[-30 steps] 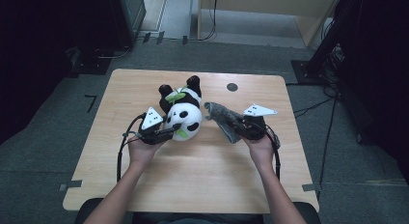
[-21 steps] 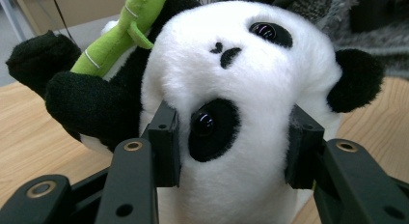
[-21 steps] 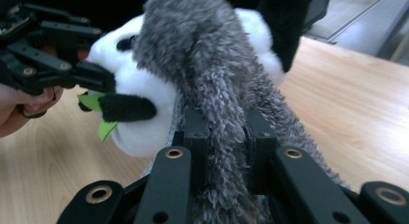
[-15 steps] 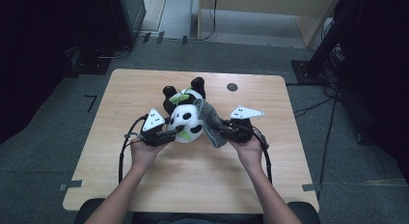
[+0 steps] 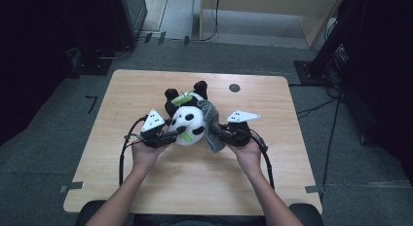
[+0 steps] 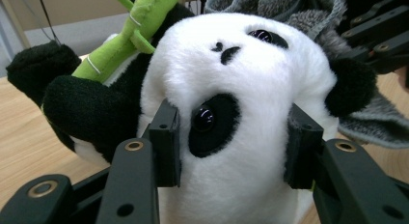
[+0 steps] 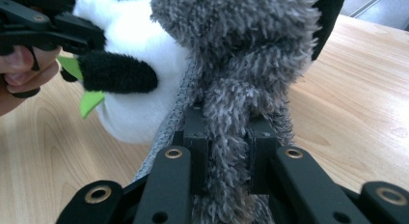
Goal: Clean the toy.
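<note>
1. I am looking for writing and finding none that I can read: the panda toy [image 5: 189, 124] is showing no tag, the grey cloth [image 5: 211, 126] is plain, and the table [image 5: 146, 84] is carrying only a small dark round mark [image 5: 234, 87] near its far edge.
2. I am gripping the panda's white head with my left gripper [image 5: 176, 132]. In the left gripper view that gripper [image 6: 234, 144] is standing partly open, its two black pads pressing into the plush on either side of one black eye patch.
3. I am pinching a fold of the grey cloth with my right gripper [image 5: 220, 132]. In the right gripper view that gripper [image 7: 227, 137] is nearly clenched, with the fuzzy strip [image 7: 226, 132] squeezed between the pads.
4. I am keeping the panda near the middle of the table, lying with its black limbs pointing towards the far edge and a green bamboo sprig [image 6: 130, 28] against its chest.
5. I am holding the cloth right against the panda's head on its right side, draped down beside one black ear [image 7: 117, 72]; the cloth and the plush are touching.
6. I am seeing my left hand [image 5: 144, 155] and my right hand [image 5: 248, 155] resting close above the wood, one on each side of the toy.
</note>
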`<state>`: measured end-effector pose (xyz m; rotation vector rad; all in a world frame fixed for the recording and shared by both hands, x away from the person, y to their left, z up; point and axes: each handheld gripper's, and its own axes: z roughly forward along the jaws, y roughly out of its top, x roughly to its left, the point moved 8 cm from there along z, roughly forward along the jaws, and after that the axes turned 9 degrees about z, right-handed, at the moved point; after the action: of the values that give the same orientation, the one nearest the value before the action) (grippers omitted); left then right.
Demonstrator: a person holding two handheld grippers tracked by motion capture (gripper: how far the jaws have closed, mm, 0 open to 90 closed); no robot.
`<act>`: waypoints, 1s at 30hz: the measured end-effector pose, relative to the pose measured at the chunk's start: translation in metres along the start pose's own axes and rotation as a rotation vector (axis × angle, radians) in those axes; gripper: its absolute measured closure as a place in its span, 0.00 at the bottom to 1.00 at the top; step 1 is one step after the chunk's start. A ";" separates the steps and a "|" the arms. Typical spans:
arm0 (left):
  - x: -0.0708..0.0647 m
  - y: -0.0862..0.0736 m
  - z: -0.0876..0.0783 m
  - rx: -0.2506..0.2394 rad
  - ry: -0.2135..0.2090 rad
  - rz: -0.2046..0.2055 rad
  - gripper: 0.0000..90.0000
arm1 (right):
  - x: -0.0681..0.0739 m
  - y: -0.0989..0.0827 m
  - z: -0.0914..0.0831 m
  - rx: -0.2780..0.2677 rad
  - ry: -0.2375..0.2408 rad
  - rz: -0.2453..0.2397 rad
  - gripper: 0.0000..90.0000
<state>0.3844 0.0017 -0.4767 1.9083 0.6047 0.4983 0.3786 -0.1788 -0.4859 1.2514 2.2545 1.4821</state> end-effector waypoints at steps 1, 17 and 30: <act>0.000 0.000 0.000 -0.002 0.000 0.001 0.57 | 0.000 -0.001 0.001 0.004 0.001 0.004 0.85; 0.005 0.006 -0.008 -0.062 -0.023 -0.068 0.58 | -0.001 -0.013 0.014 0.025 0.042 0.068 0.85; 0.005 0.014 -0.016 -0.134 -0.017 -0.101 0.59 | 0.014 -0.033 0.041 0.096 0.149 0.187 0.85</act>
<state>0.3821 0.0114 -0.4574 1.7451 0.6376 0.4459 0.3738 -0.1456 -0.5291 1.4616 2.3849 1.5965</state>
